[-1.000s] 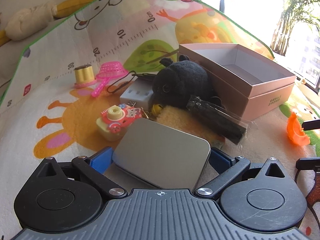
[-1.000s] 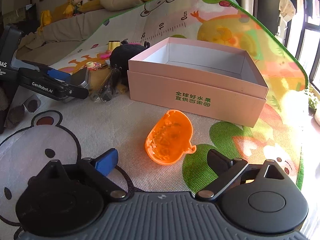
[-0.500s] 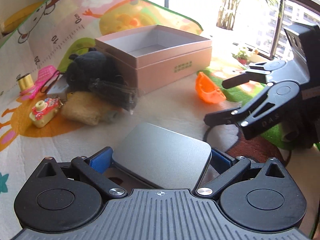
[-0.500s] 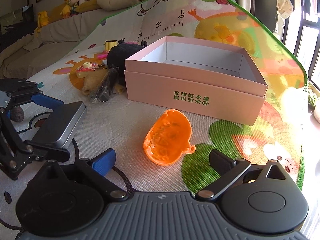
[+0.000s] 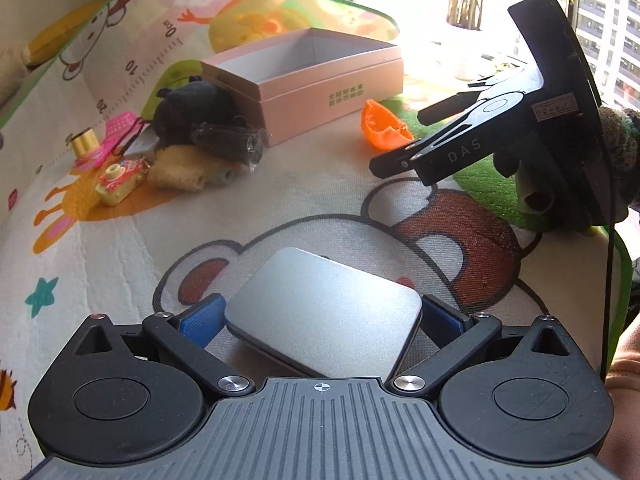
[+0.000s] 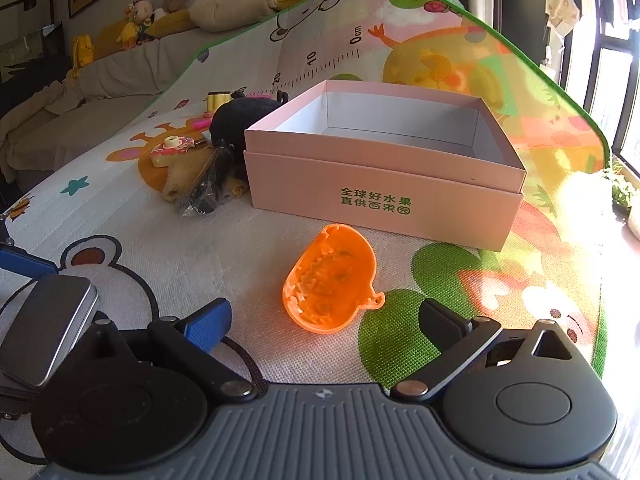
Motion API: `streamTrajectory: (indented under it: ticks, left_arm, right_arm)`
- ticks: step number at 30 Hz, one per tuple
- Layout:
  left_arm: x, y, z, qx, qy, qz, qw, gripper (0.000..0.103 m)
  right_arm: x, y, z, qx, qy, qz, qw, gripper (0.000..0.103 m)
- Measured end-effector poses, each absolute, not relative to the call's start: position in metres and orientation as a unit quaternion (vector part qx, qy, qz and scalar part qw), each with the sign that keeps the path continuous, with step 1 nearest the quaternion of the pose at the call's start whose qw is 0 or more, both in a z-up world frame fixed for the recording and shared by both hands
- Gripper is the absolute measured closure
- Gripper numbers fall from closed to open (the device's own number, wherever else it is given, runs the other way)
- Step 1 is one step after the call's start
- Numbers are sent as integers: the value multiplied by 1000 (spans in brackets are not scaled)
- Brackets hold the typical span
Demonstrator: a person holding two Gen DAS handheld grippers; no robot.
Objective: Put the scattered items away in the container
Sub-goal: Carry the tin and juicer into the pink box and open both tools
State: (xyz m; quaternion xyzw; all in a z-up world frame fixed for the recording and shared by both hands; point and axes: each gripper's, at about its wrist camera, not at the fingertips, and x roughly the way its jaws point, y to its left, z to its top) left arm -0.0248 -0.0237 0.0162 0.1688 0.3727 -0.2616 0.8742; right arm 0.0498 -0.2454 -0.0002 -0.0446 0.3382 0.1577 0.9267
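Note:
My left gripper (image 5: 322, 316) is shut on a flat grey metal tin (image 5: 324, 312), held level just above the play mat over a bear drawing. The tin (image 6: 44, 328) also shows at the lower left of the right wrist view. The open pink box (image 5: 332, 84) stands far ahead, its inside bare. My right gripper (image 6: 324, 320) is open, low over the mat. An orange plastic shell (image 6: 332, 280) lies just ahead of its fingers, in front of the pink box (image 6: 380, 192). From the left wrist view, the right gripper (image 5: 400, 142) sits beside the orange shell (image 5: 380, 128).
Left of the box lies a pile: a black plush (image 5: 192, 104), a tan plush (image 5: 180, 166), a bagged black item (image 5: 228, 140), a toy camera (image 5: 120, 178), a gold spool (image 5: 84, 142) and a pink strainer (image 5: 120, 126). A sofa with stuffed toys (image 6: 140, 20) lies beyond the mat.
My left gripper has drawn back from the pile with the tin and swung right, so the box now lies farther off. The right gripper has barely moved.

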Motion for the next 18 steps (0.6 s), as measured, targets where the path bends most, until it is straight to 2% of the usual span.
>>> streamTrajectory:
  ticks: [14, 15, 17, 18]
  left_arm:
    - [-33, -33, 7, 129, 357, -240, 893, 2]
    - [-35, -33, 8, 124, 359, -242, 893, 2]
    - [-39, -34, 12, 116, 357, -244, 894, 2]
    - [-42, -35, 14, 117, 353, -244, 896, 2]
  right_arm:
    - [54, -240, 4, -54, 336, 177, 924, 2]
    - [57, -241, 4, -50, 340, 176, 922, 5]
    - [60, -242, 6, -44, 346, 174, 921, 20]
    - [61, -242, 8, -42, 349, 176, 920, 34]
